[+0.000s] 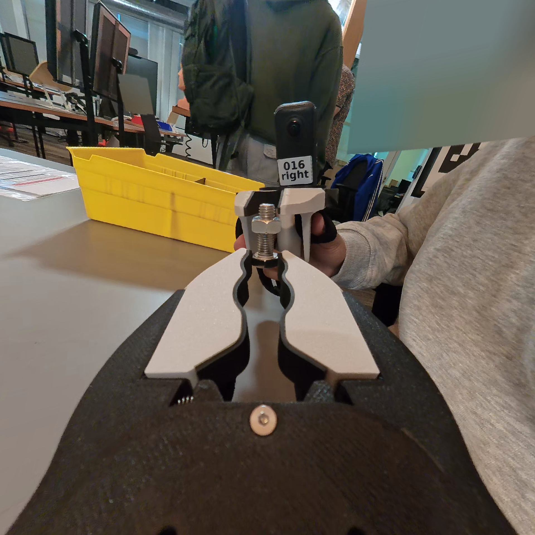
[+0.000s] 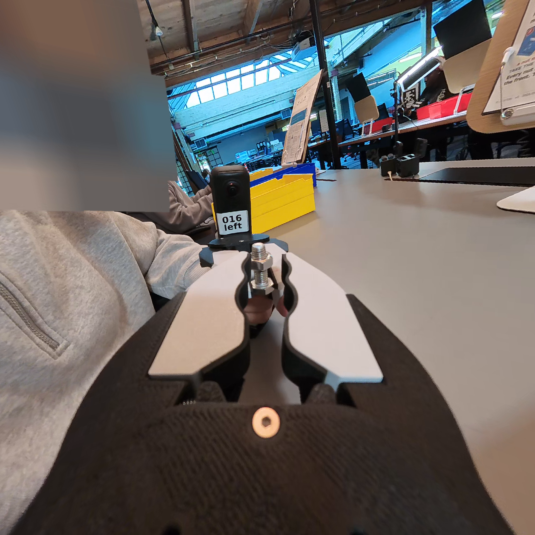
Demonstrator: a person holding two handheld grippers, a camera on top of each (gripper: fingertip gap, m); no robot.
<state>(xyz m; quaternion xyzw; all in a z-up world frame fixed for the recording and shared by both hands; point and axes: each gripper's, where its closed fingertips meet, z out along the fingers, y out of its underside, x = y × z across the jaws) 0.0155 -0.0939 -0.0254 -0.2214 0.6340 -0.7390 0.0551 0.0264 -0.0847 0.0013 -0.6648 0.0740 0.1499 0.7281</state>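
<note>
Standing upright between the two tools, a silver bolt [image 1: 264, 231] carries a hex nut [image 1: 266, 225] partway up its thread. The left tool [image 1: 264, 262] is closed on the bolt's head end at the bottom, its white fingers [image 1: 214, 312] nearly together at the tips. The right tool [image 2: 265, 270] is closed around the nut, its fingertips pinching the nut's flats, with the thread showing above and below. Both tools meet head-on above the grey bench [image 1: 72, 304], well clear of its surface.

A yellow bin [image 1: 150, 197] sits on the bench beyond the tools; a small brown piece shows inside it, otherwise its contents are hidden by the walls. In the right wrist view a blue bin [image 2: 289, 170] stands just behind another yellow bin [image 2: 282, 199]; what they hold cannot be seen.

The left wrist view shows a standing person in a green jacket [image 1: 260, 72] and monitors [image 1: 110, 58]; the right wrist view instead shows a roof with skylights [image 2: 240, 81] and red bins [image 2: 443, 108] on distant benches.
</note>
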